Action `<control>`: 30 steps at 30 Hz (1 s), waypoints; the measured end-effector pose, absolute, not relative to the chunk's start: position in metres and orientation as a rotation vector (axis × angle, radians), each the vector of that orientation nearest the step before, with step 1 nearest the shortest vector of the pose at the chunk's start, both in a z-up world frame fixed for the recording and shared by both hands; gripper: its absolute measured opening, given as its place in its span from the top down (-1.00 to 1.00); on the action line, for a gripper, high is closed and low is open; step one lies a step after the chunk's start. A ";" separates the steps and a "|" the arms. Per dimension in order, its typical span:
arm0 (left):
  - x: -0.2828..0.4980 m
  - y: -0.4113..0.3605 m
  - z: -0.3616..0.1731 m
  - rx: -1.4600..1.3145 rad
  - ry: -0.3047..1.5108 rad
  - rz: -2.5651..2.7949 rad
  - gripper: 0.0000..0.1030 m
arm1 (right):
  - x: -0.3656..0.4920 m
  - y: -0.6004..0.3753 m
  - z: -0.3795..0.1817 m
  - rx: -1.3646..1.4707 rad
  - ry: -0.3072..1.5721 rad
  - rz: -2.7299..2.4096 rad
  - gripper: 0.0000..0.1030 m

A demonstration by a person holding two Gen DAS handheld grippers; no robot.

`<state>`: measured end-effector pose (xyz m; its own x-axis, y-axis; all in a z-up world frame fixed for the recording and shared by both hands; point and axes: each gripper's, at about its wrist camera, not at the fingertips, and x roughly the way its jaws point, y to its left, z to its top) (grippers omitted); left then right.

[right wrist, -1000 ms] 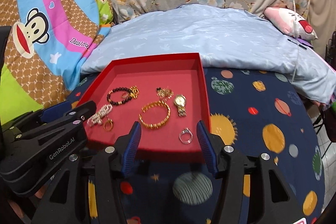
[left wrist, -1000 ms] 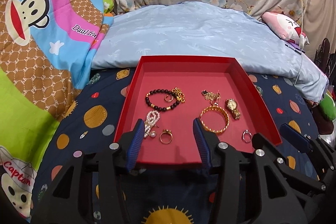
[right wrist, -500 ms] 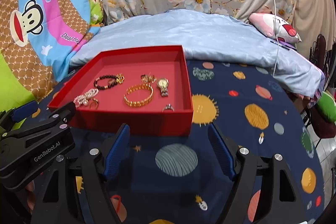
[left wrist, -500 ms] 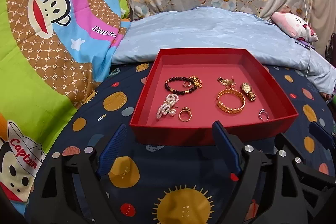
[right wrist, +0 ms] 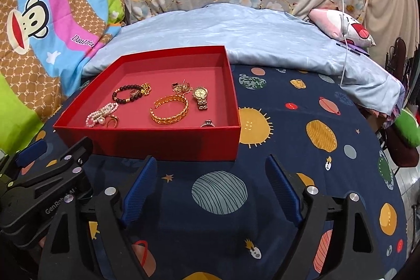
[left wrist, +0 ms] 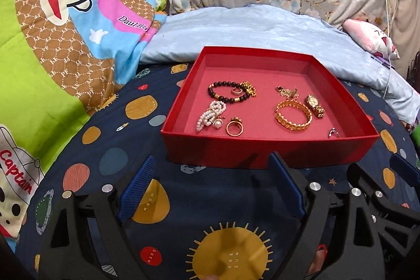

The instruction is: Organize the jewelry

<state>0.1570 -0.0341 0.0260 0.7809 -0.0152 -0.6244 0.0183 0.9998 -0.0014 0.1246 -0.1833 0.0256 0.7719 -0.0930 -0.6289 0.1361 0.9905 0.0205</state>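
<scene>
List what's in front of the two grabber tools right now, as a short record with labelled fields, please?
setting: planet-print bedsheet
container: red tray, open top
left side of tray: black bead bracelet, pearl piece, gold ring
right side of tray: gold bangle, gold watch, silver ring, tangled gold chain
left gripper: open, empty, short of the tray
right gripper: open, empty, short of the tray
</scene>
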 end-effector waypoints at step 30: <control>0.156 -0.037 0.026 0.030 0.665 0.012 -0.49 | 0.123 -0.179 0.028 0.045 0.658 -0.128 -0.66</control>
<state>0.1563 -0.0365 0.0264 0.7868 0.0213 -0.6169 -0.0018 0.9995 0.0322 0.1228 -0.1793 0.0276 0.7834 -0.1048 -0.6126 0.1332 0.9911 0.0008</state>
